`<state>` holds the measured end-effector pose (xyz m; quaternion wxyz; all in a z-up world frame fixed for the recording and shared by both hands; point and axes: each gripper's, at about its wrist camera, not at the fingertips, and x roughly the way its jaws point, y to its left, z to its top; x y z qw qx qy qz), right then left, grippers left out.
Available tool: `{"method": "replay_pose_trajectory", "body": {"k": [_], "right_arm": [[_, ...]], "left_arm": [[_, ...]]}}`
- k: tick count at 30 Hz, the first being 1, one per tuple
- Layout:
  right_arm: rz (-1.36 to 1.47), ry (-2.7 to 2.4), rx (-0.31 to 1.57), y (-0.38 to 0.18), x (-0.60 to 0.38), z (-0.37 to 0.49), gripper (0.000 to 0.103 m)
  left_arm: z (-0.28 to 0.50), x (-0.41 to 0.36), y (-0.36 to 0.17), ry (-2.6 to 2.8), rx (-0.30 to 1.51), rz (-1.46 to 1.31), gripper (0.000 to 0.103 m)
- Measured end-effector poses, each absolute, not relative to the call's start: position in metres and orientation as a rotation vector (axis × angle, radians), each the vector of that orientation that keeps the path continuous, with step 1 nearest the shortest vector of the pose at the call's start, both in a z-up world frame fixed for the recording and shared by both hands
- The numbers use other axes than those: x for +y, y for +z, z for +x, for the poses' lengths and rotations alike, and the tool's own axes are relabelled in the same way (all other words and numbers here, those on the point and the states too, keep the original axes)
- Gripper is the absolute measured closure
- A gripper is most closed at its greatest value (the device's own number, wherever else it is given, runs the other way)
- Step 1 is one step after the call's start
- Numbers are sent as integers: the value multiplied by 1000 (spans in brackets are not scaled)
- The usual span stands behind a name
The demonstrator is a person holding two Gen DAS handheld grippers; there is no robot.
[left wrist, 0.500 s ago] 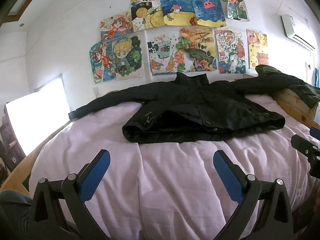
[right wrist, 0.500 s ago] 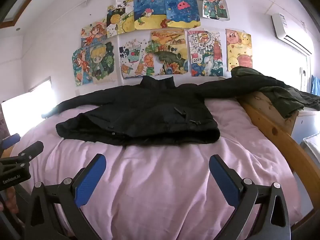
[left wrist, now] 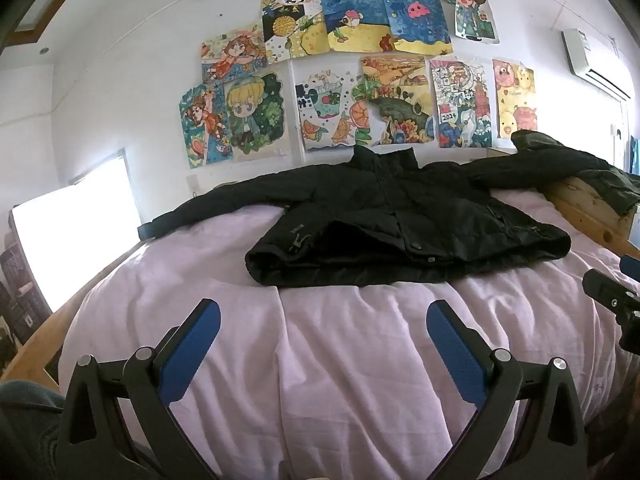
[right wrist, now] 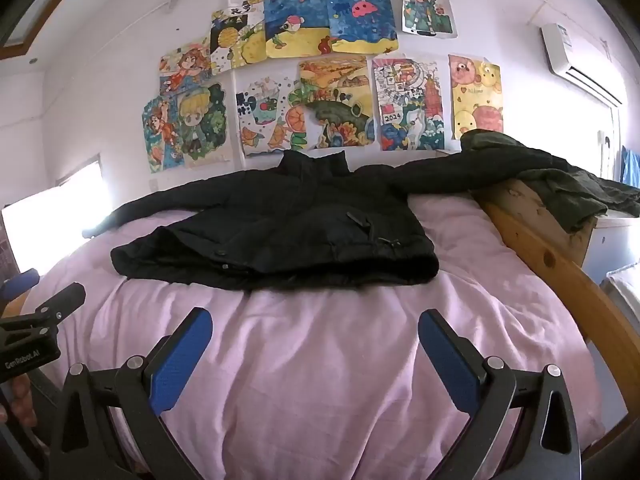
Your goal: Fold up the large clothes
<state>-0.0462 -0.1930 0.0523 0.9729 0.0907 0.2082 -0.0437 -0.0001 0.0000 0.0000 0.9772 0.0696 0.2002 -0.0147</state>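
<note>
A black jacket lies flat, front up, on the pink bedsheet. Its collar is toward the wall and its sleeves are spread to both sides. The right sleeve reaches the wooden bed frame. My left gripper hovers open above the sheet, short of the jacket's hem, with nothing between its blue pads. My right gripper is likewise open and empty, a little short of the hem. Each gripper shows at the edge of the other's view.
A wooden bed rail runs along the right side, with a dark green garment draped over it. Drawings cover the wall behind. An air conditioner hangs at upper right. A bright window is at left.
</note>
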Motion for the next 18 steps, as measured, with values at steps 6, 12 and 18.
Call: {"method": "replay_pose_trajectory", "body": {"k": [6, 12, 18], "right_arm": [[188, -86, 423, 52, -194, -46, 0], [191, -87, 425, 51, -194, -46, 0], [194, -86, 426, 50, -194, -46, 0]], "left_arm": [[0, 0, 0, -30, 403, 140, 2], [0, 0, 0, -30, 403, 140, 2], [0, 0, 0, -30, 403, 140, 2]]}}
